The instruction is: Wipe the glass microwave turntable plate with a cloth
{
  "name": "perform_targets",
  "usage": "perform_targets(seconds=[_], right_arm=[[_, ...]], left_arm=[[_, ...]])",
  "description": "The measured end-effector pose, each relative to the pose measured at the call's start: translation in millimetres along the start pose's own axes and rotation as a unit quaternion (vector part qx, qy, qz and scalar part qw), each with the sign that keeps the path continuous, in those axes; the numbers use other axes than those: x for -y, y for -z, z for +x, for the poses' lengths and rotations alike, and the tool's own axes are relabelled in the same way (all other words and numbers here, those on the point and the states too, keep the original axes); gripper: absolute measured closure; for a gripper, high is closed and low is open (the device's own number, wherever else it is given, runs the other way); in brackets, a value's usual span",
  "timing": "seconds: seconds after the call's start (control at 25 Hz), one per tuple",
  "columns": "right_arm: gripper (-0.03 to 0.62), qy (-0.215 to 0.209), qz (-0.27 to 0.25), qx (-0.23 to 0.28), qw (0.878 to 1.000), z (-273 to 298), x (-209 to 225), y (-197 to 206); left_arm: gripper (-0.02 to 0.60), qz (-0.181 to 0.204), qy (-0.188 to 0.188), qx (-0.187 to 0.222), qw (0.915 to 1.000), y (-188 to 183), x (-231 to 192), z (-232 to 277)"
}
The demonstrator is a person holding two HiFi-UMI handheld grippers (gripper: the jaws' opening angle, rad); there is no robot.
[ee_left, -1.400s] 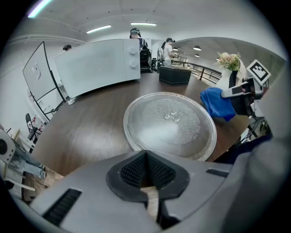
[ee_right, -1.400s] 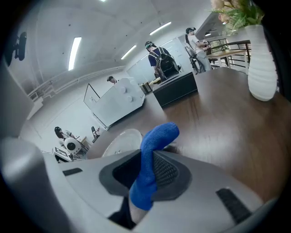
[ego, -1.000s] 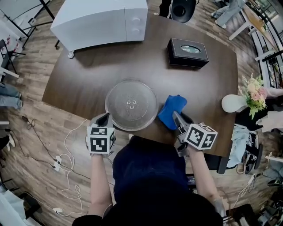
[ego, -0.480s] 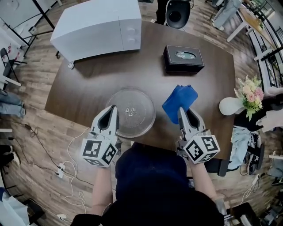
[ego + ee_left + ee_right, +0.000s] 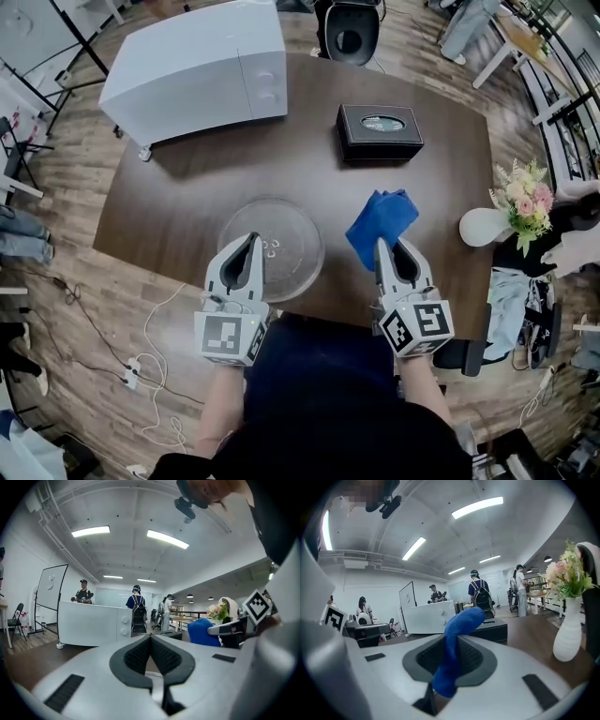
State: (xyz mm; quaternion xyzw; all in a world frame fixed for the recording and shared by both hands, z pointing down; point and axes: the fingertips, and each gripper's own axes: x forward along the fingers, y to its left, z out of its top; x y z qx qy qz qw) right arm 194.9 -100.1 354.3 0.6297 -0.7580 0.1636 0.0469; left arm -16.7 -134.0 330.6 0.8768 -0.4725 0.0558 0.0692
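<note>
Two handheld tongs work at a dark table (image 5: 178, 187): the left gripper (image 5: 253, 240) pressed closed and empty over the glass turntable plate (image 5: 291, 230), the right gripper (image 5: 380, 246) pinching a blue cloth (image 5: 381, 223).

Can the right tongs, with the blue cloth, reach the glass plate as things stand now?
Likely yes. The right tongs hold the blue cloth beside the glass plate's right edge, nothing between; the left tongs cover only its near-left part.

on the table (image 5: 178, 192), plate (image 5: 281, 234) near-centre, cloth (image 5: 380, 223) to its right; microwave (image 5: 197, 70) far left, box (image 5: 379, 134) far right.
</note>
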Motion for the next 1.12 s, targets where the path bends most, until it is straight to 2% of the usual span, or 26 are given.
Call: perform_targets(seconds=[0.16, 1.12], right_arm=[[0.542, -0.001, 0.002, -0.003, 1.0, 4, 2, -1], [0.543, -0.012, -0.016, -0.028, 0.999, 15, 5, 7]], left_arm=[[0.578, -0.011, -0.006, -0.009, 0.9999, 6, -1, 1], [0.578, 0.003, -0.01, -0.018, 0.9998, 10, 1, 7]])
